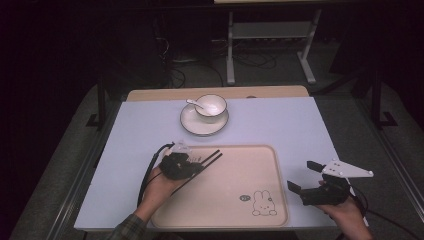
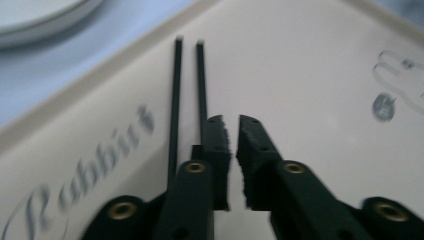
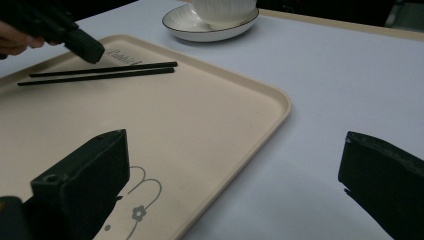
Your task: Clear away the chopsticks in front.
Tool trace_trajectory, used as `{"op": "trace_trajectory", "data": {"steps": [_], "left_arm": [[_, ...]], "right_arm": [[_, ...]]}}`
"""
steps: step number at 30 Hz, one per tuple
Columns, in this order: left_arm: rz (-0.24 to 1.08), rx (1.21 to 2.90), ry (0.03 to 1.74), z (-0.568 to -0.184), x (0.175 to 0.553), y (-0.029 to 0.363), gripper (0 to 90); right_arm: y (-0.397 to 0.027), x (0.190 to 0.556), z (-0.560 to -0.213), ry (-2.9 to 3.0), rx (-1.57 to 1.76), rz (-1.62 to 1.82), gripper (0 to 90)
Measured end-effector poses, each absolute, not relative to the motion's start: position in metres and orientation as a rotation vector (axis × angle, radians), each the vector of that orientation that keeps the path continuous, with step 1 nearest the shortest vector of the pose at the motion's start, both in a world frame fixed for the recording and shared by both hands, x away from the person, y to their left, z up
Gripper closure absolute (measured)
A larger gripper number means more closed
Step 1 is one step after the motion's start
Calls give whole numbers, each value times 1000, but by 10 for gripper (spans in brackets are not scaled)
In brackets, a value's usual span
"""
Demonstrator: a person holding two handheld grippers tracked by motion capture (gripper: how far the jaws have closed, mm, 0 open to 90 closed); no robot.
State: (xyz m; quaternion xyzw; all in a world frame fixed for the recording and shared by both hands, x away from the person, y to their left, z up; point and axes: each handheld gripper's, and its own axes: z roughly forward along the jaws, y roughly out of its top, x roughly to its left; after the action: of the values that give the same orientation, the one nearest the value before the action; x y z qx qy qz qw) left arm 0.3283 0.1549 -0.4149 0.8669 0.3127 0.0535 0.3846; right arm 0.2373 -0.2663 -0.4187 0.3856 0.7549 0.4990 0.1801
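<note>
A pair of black chopsticks [image 1: 212, 157] [image 3: 100, 72] lies flat on a beige tray [image 1: 240, 165] [image 3: 200, 115], side by side near its far left corner. My left gripper [image 1: 199, 161] [image 2: 234, 120] hovers just over their near ends, shut, with only a thin slit between its pads and nothing in them. In the left gripper view the chopsticks [image 2: 176, 90] run along the tray [image 2: 300, 60] just left of the jaws. My right gripper [image 1: 302, 176] [image 3: 232, 150] stands wide open and empty beside the tray's right edge, over the table.
A white bowl [image 1: 211, 106] [image 3: 222, 7] with a spoon [image 1: 192, 103] sits on a saucer [image 1: 192, 125] [image 3: 200, 25] [image 2: 35, 20] behind the tray. A rabbit drawing [image 1: 263, 204] marks the tray's near right corner. The pale table ends close behind the saucer.
</note>
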Motion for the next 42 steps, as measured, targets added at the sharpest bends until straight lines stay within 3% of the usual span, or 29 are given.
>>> {"op": "trace_trajectory", "data": {"steps": [9,16,42], "left_arm": [[86,2217,760,-427,366,112,896],[74,2245,778,-444,375,100,896],[98,2216,914,-443,370,156,897]], "right_arm": [[-268,237,-419,2129,1101,1412,0],[-270,237,-420,2128,1100,1413,0],[-269,237,-420,2131,1094,1413,0]]}}
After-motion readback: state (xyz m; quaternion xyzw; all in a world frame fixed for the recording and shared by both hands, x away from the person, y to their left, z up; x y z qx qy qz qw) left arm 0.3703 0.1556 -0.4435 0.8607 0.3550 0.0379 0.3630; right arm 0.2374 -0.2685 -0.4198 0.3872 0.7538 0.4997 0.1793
